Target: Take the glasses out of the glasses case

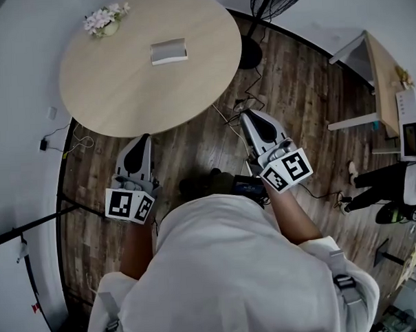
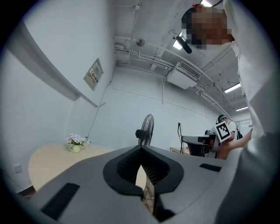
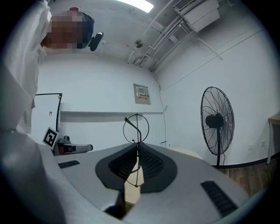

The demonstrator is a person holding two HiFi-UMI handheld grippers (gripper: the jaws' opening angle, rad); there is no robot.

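Observation:
A grey glasses case (image 1: 168,51) lies on the round wooden table (image 1: 122,90), far from both grippers. My right gripper (image 1: 248,117) hangs over the floor beside the table edge, shut on thin wire-framed glasses (image 3: 136,127). Their round lens stands up above the closed tips (image 3: 136,151). My left gripper (image 1: 144,138) is at the table's near edge; its jaws (image 2: 141,149) are shut with nothing between them. I cannot tell whether the case is open.
A small pot of flowers (image 1: 106,20) sits at the table's far left (image 2: 75,143). A standing fan (image 1: 273,1) is behind the table. Cables (image 1: 236,107) trail on the wooden floor. At right stand a desk (image 1: 383,72) and a person (image 1: 384,185).

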